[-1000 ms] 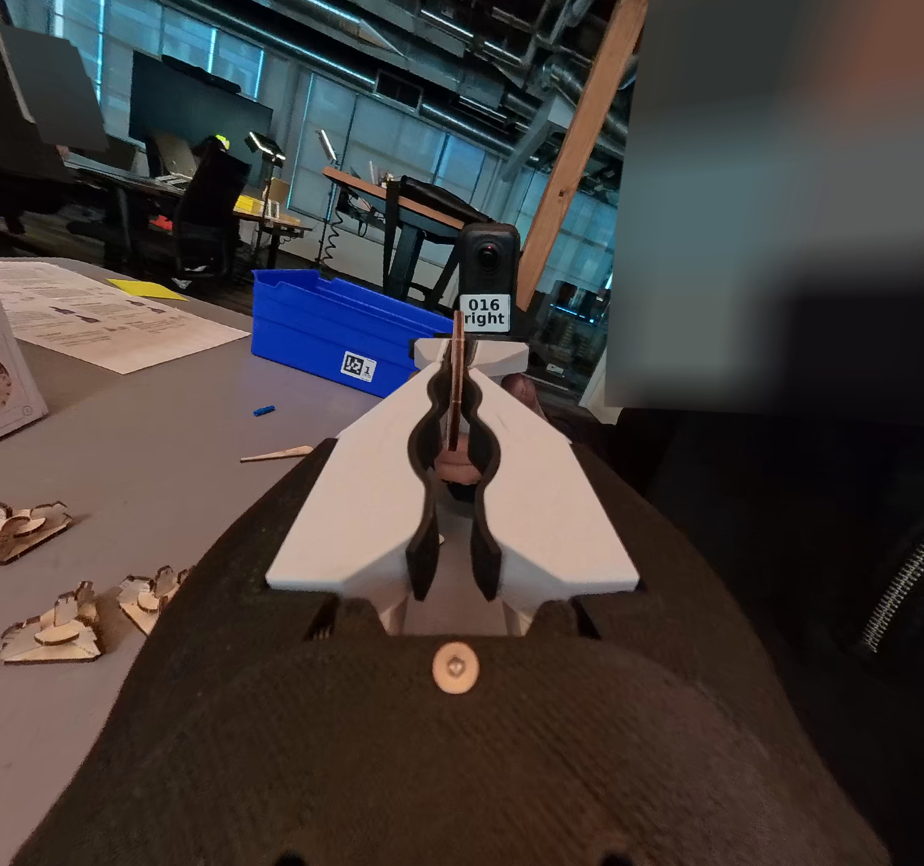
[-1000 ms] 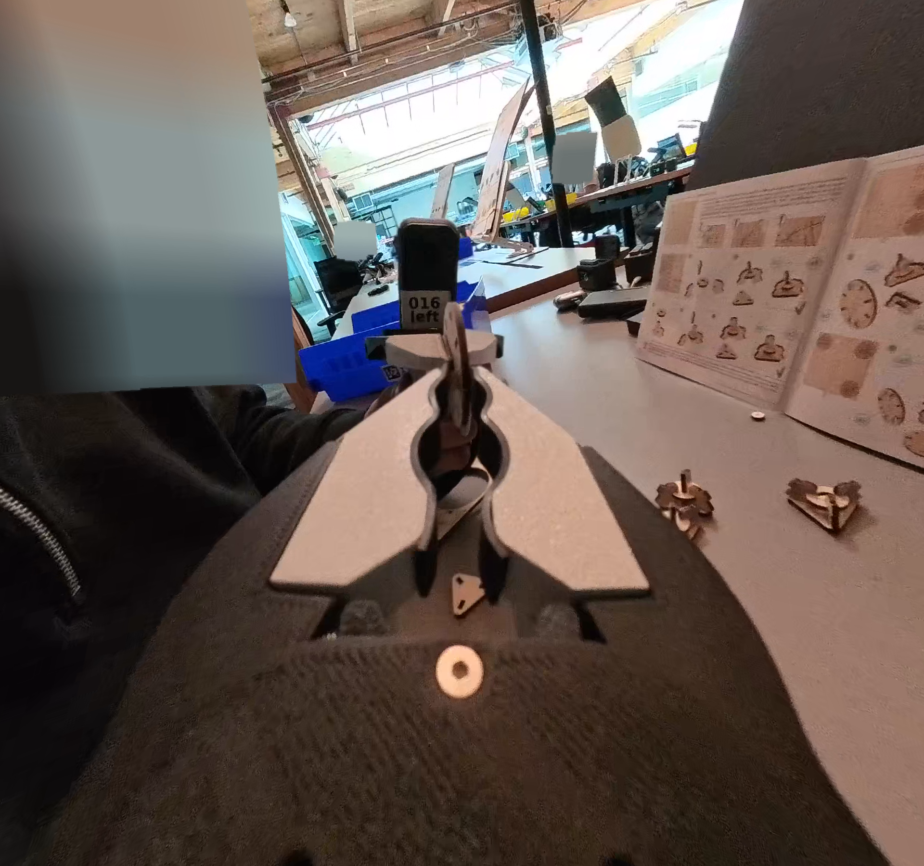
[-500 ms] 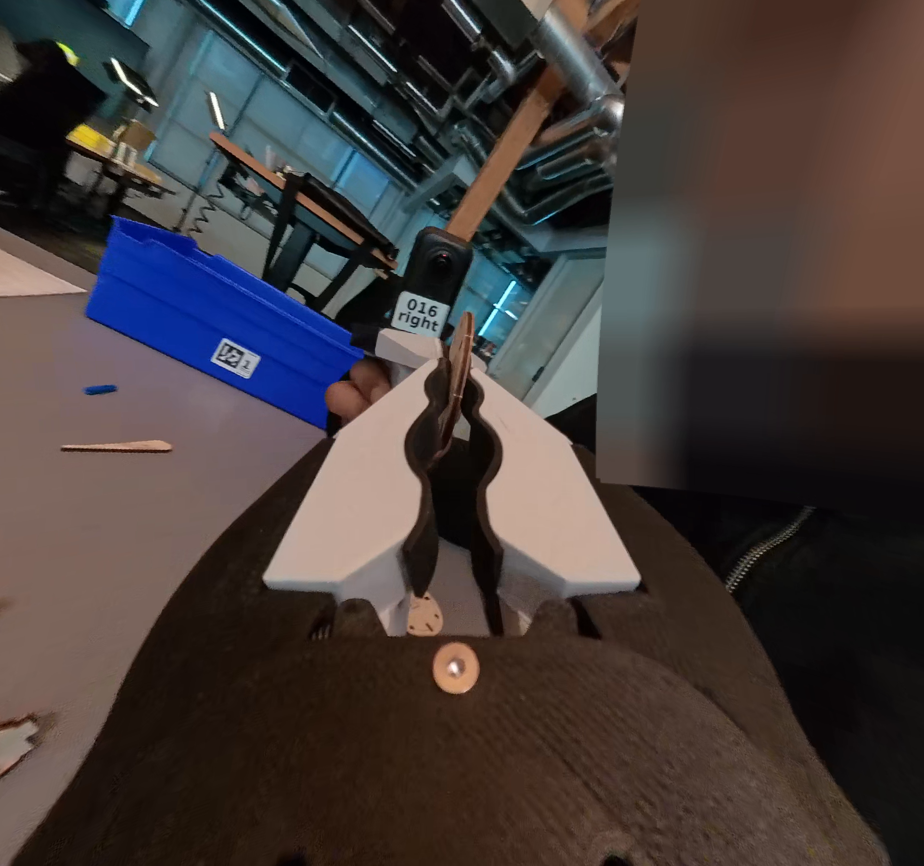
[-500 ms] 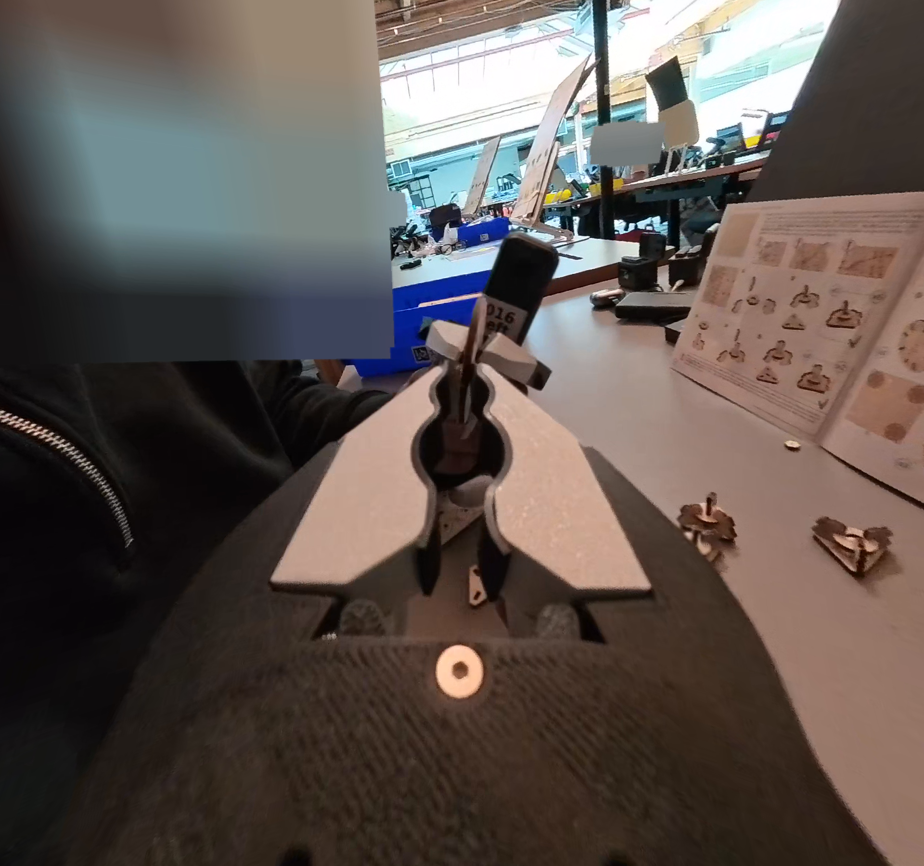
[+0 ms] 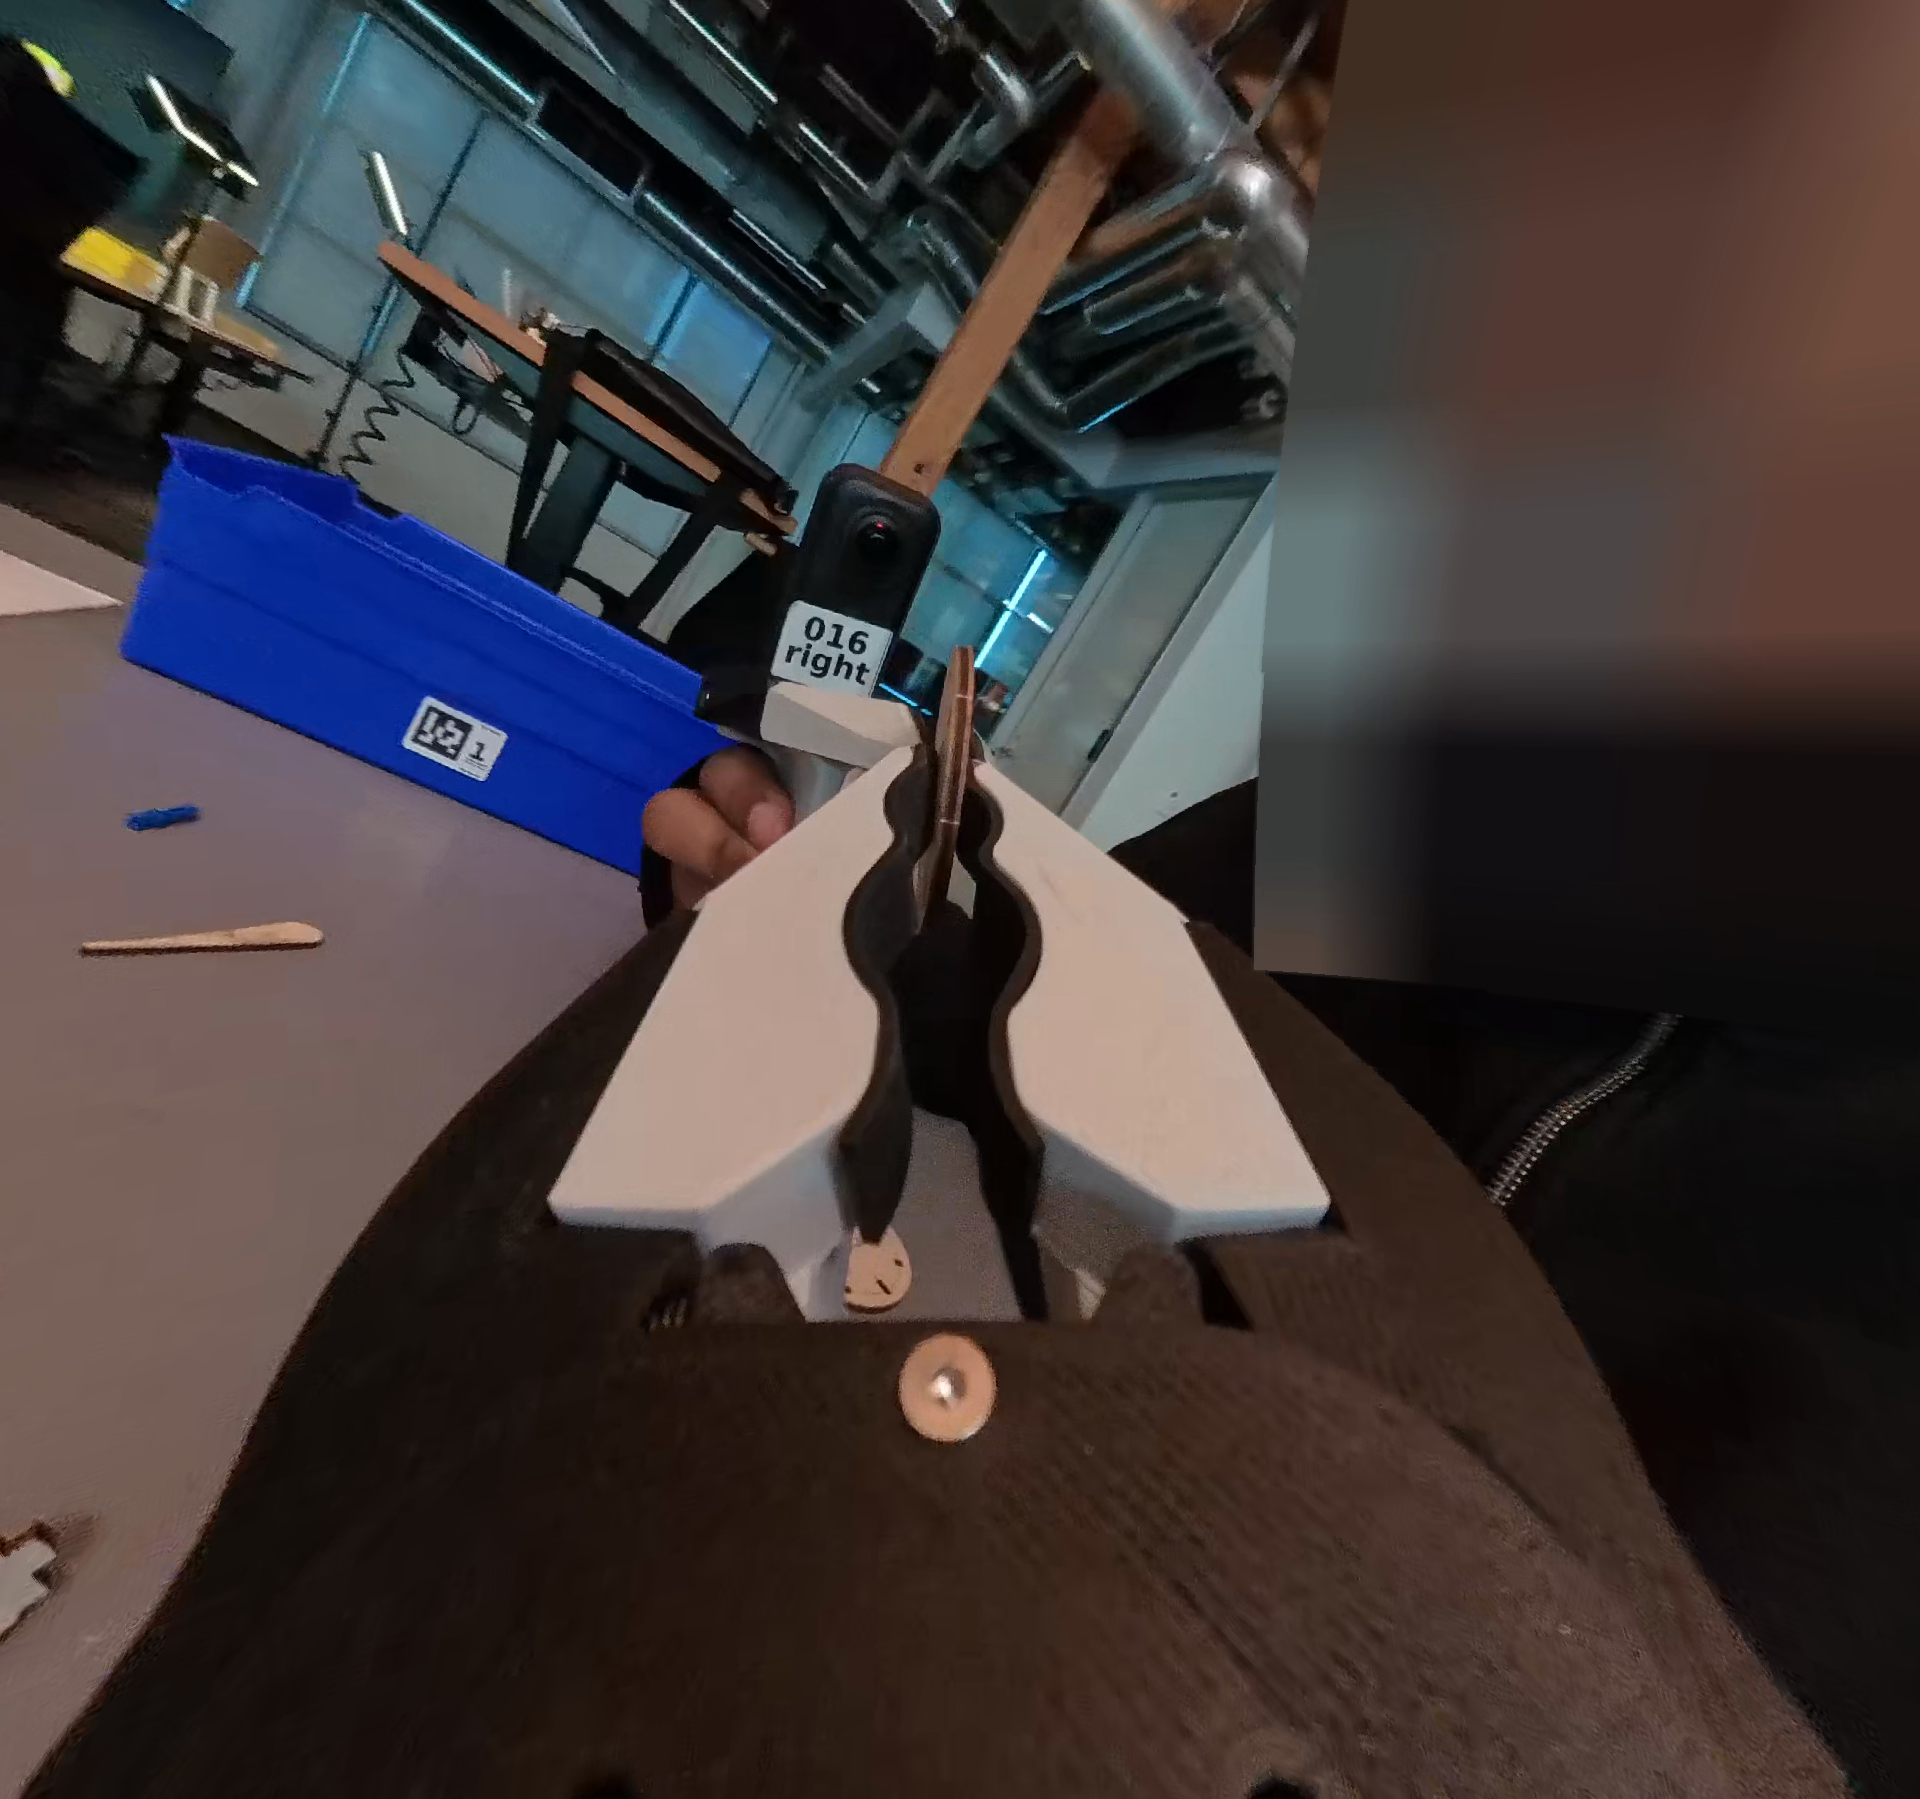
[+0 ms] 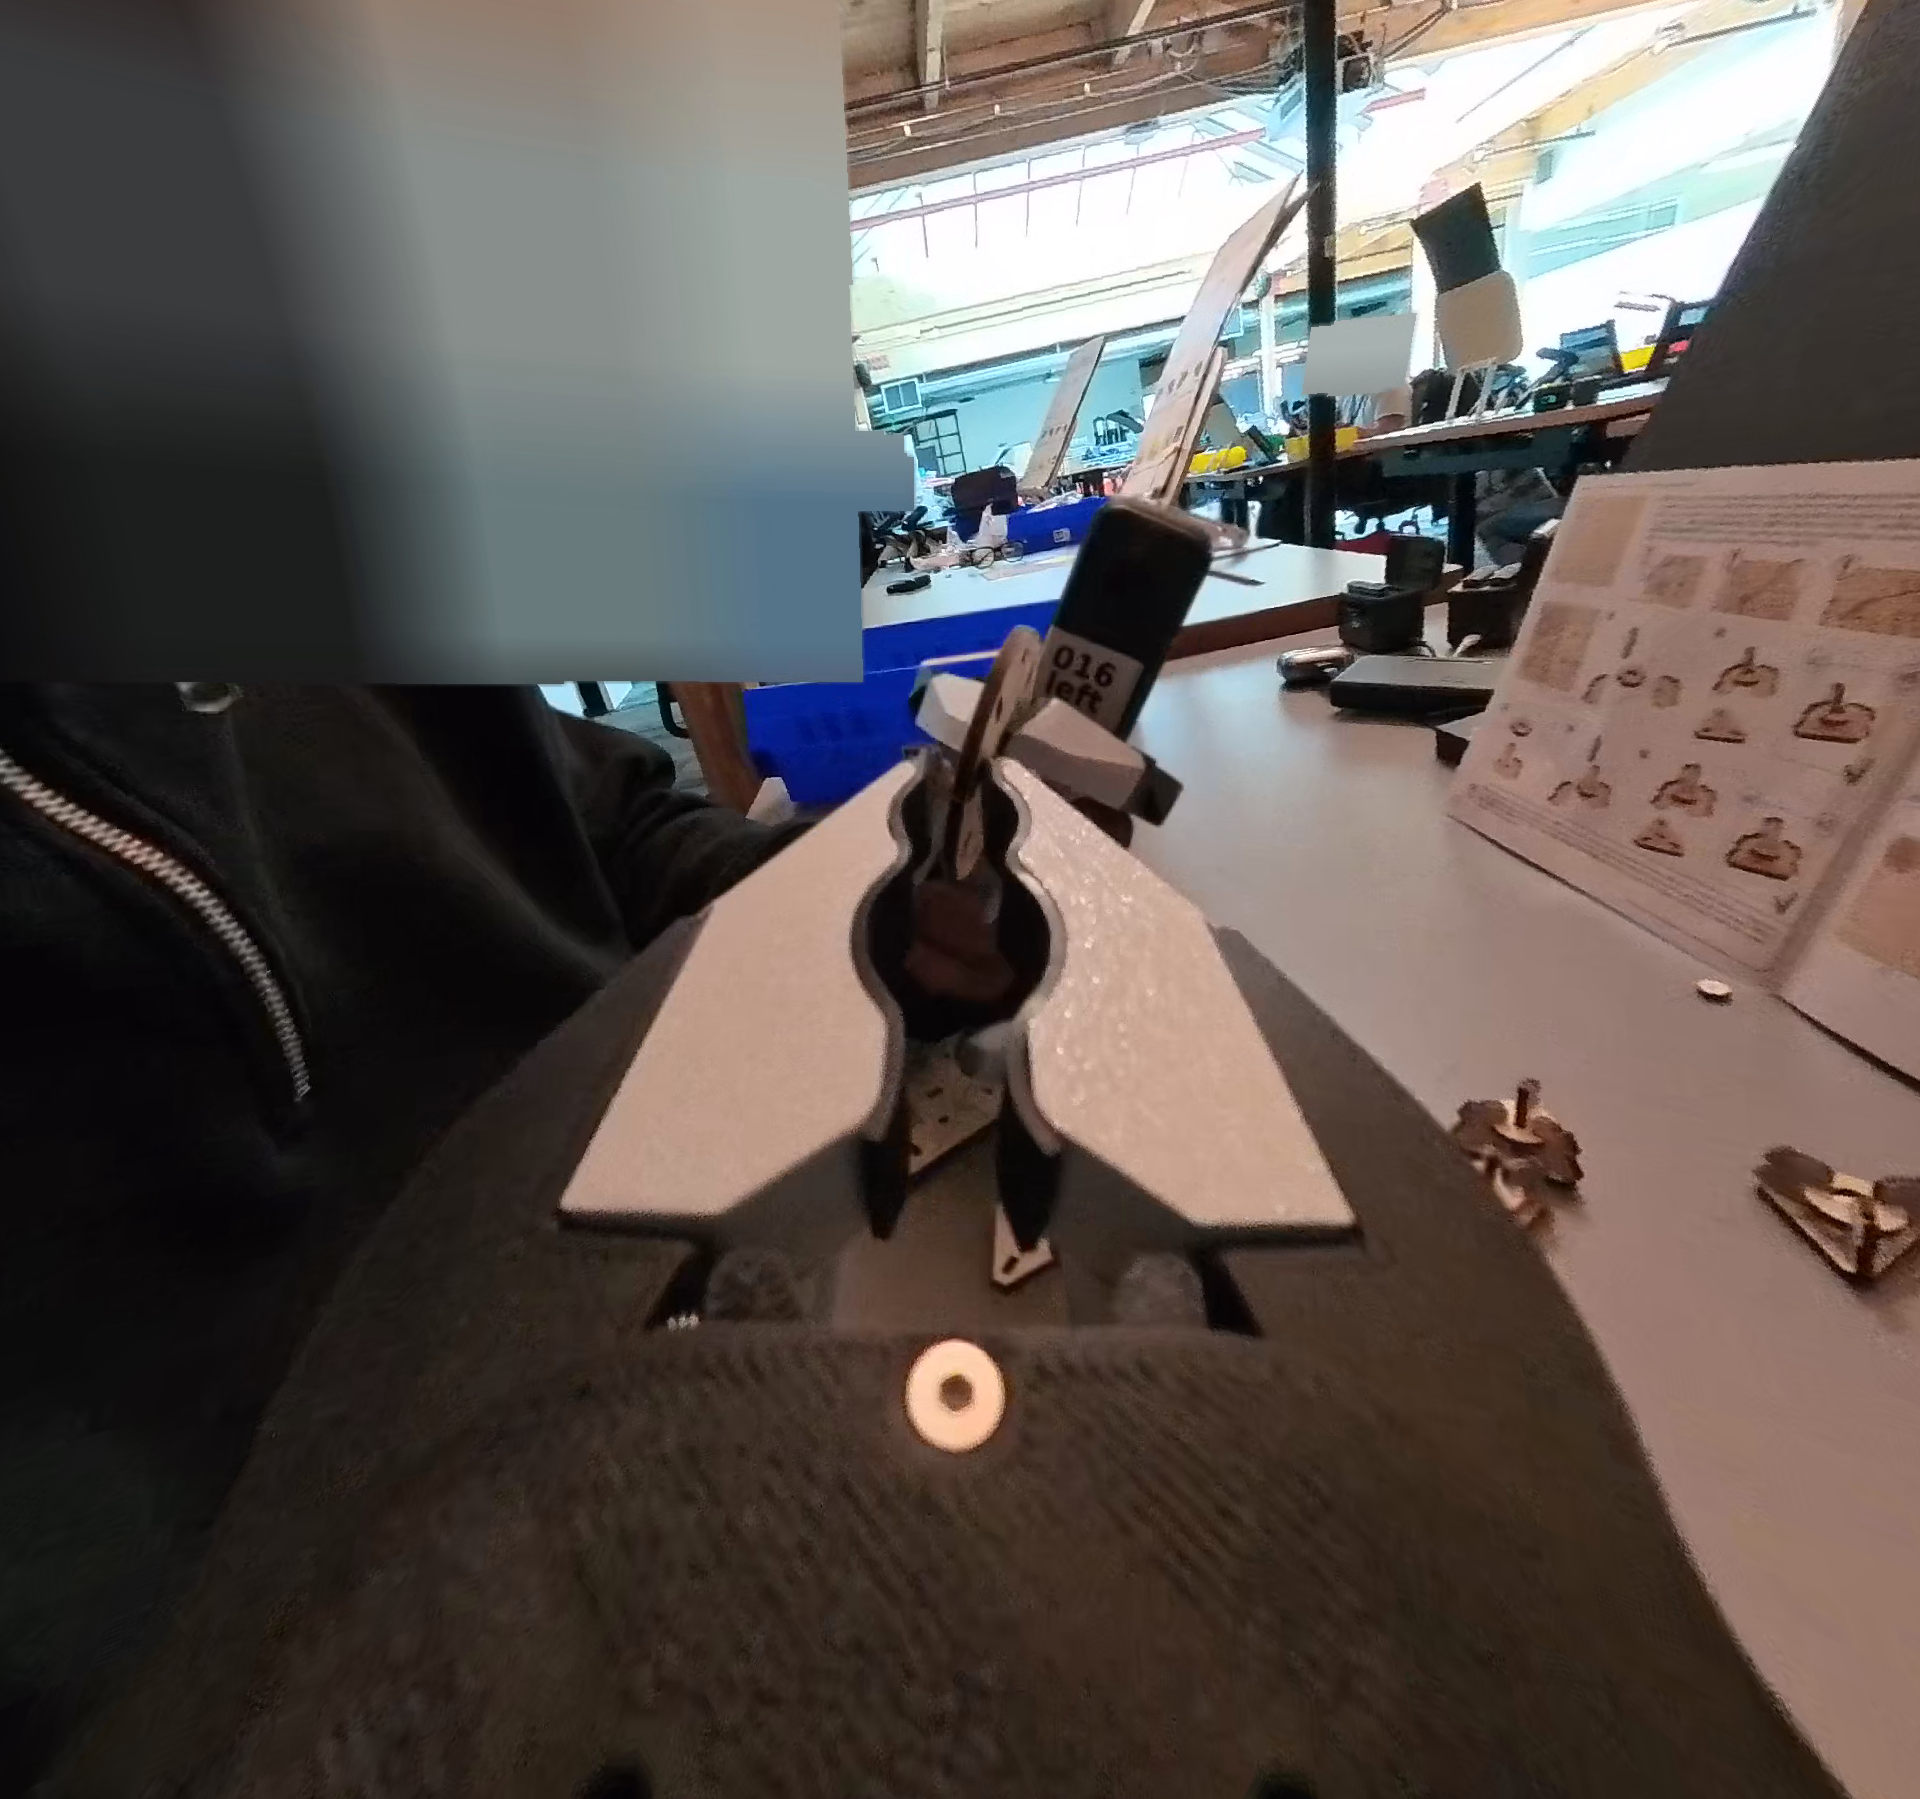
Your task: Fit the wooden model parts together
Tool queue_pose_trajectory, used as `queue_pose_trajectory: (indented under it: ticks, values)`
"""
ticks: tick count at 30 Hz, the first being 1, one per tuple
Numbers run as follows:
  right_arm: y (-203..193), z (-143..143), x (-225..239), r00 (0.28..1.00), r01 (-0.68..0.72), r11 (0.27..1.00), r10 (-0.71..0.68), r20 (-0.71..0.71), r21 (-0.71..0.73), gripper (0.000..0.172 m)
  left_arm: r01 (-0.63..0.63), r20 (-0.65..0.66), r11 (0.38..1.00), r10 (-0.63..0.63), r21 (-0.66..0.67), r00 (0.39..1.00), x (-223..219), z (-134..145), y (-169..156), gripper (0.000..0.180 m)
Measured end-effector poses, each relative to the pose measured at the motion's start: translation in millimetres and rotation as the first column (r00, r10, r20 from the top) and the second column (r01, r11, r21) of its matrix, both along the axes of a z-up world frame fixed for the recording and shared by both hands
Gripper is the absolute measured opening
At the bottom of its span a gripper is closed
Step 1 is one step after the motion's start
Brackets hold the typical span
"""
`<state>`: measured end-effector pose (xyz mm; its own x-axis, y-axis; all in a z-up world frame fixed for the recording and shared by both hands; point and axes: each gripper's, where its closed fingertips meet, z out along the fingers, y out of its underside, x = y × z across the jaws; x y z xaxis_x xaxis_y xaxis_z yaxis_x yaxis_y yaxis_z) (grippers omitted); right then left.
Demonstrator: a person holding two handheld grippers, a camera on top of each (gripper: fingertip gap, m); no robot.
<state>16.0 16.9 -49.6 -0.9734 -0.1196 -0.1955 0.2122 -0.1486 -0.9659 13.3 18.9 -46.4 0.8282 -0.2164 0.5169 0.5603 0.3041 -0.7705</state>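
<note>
A: Layout, big to small. Grey worktop point(image 6: 1455, 876) carries a blue bin point(image 5: 343, 627) at the far edge and an open instruction booklet point(image 6: 1704, 710) propped at the right. Small laser-cut wooden assemblies point(image 6: 1517, 1141) lie loose near the booklet, and a thin wooden sliver point(image 5: 203, 939) lies on bare worktop.

B: Tongs?

A: They face each other, tips nearly meeting, well above the worktop. Left tongs point(image 5: 951, 773) are clamped narrow on a thin wooden disc point(image 5: 956, 710), both pads pressing on its flat faces. Right tongs point(image 6: 961, 793) are also pinched narrow, on a flat wooden piece point(image 6: 1003, 700) with cut-outs.

B: Do both tongs grip the same part?

A: Cannot tell. The pieces overlap where the tips meet, and the joint is hidden.

B: Orientation?

A: The disc is edge-on to the left camera, its long axis near vertical and leaning slightly right at the top. It sticks up past the fingertips. The right-hand piece stands upright too, leaning right toward the left tongs' camera.

B: Handling advice?

A: My judgement: thin ply held by its faces pivots easily. Keep both grips firm, keep the two faces parallel, move along the plane, don't twist.
</note>
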Motion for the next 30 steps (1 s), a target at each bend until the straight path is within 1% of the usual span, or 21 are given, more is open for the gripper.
queue_pose_trajectory:
  ticks: [2,4,7,9,13,16,20,22,23,24,25,30]
  values:
    - [1.9,2.7,1.8,1.000,-0.004,1.000,0.004,-0.017,-0.014,0.007,-0.035,-0.039,0.999,0.035,-0.013,0.999,2.3,2.8,1.9,0.000]
    - [3.3,2.5,1.8,0.997,0.021,1.000,-0.021,-0.068,-0.006,0.006,-0.086,-0.088,0.995,0.082,-0.043,0.993,3.0,3.5,3.5,0.000]
    - [4.9,4.0,3.1,0.992,0.040,0.999,-0.041,-0.116,-0.005,0.004,-0.154,-0.185,0.983,0.135,-0.096,0.973,7.1,5.4,6.4,0.000]
    - [5.8,6.0,5.3,0.990,0.039,0.999,-0.040,-0.133,-0.015,0.004,-0.184,-0.222,0.977,0.157,-0.109,0.962,9.9,7.5,7.6,0.001]
    - [7.3,6.2,6.6,0.978,0.066,0.998,-0.066,-0.198,-0.006,0.004,-0.161,-0.190,0.982,0.140,-0.098,0.972,11.5,7.9,9.1,0.002]
    - [8.1,5.4,6.3,0.974,0.071,0.997,-0.070,-0.214,-0.002,0.004,-0.151,-0.170,0.985,0.135,-0.087,0.976,11.5,7.3,9.9,0.002]
    - [5.7,3.5,2.7,0.974,0.080,0.997,-0.081,-0.211,-0.014,0.005,-0.194,-0.221,0.974,0.164,-0.120,0.961,7.5,4.5,7.7,0.001]
    - [6.5,0.8,1.5,0.968,0.099,0.995,-0.104,-0.231,-0.031,0.006,-0.192,-0.231,0.972,0.156,-0.139,0.960,6.4,0.4,8.5,0.000]
    - [7.5,0.0,-1.1,0.961,0.129,0.991,-0.134,-0.242,-0.036,0.014,-0.187,-0.226,0.972,0.153,-0.142,0.962,6.0,-0.9,9.3,0.000]
    - [8.8,-0.1,-3.9,0.952,0.158,0.986,-0.164,-0.258,-0.045,0.027,-0.185,-0.221,0.973,0.152,-0.140,0.964,5.8,-1.5,9.8,0.000]
    - [10.5,0.3,-5.2,0.946,0.173,0.984,-0.181,-0.269,-0.052,0.032,-0.190,-0.221,0.971,0.156,-0.142,0.963,5.1,-2.5,10.1,0.000]
    - [15.2,4.0,-5.5,0.952,0.161,0.985,-0.172,-0.252,-0.066,0.032,-0.211,-0.241,0.967,0.172,-0.143,0.955,2.7,-3.2,8.2,0.000]
